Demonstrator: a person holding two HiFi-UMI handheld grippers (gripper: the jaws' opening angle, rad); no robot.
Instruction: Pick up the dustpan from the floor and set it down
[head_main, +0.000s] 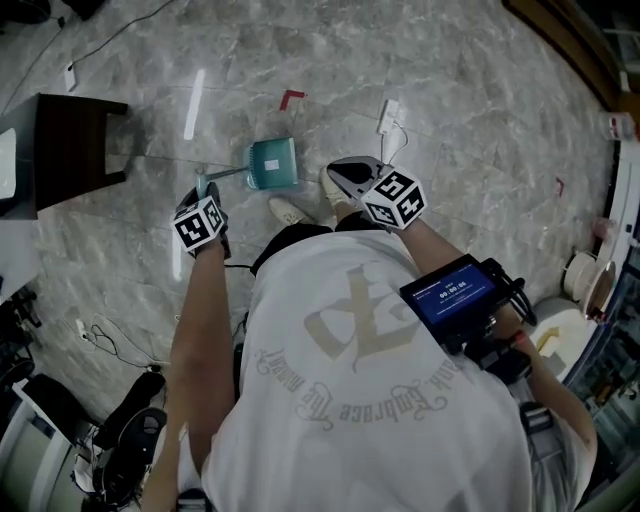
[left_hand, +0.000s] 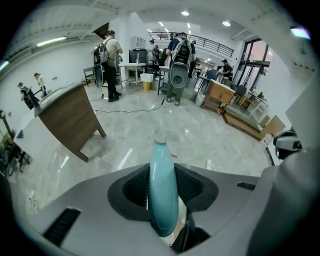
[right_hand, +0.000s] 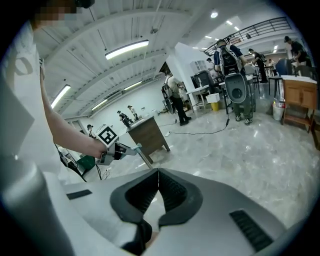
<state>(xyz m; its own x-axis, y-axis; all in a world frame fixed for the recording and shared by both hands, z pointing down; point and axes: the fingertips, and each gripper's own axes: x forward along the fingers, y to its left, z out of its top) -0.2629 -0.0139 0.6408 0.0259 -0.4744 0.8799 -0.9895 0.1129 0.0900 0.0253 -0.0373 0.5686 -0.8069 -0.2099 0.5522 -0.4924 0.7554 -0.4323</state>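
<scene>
A teal dustpan (head_main: 273, 163) is out in front of the person's feet, on the end of a thin long handle that runs back to my left gripper (head_main: 202, 190). In the left gripper view the teal grip of the handle (left_hand: 161, 190) stands between the jaws, which are closed on it. Whether the pan touches the marble floor I cannot tell. My right gripper (head_main: 343, 170) is held to the right of the pan. Its jaws (right_hand: 158, 173) meet at the tip with nothing in them. The right gripper view also catches the left gripper (right_hand: 111, 151) with the handle's shaft.
A dark wooden cabinet (head_main: 78, 140) stands at the left. A white power strip (head_main: 388, 115) with its cord and a red floor mark (head_main: 290, 97) lie beyond the pan. Cables (head_main: 100, 340) and black gear lie at the lower left. People and desks stand far across the hall.
</scene>
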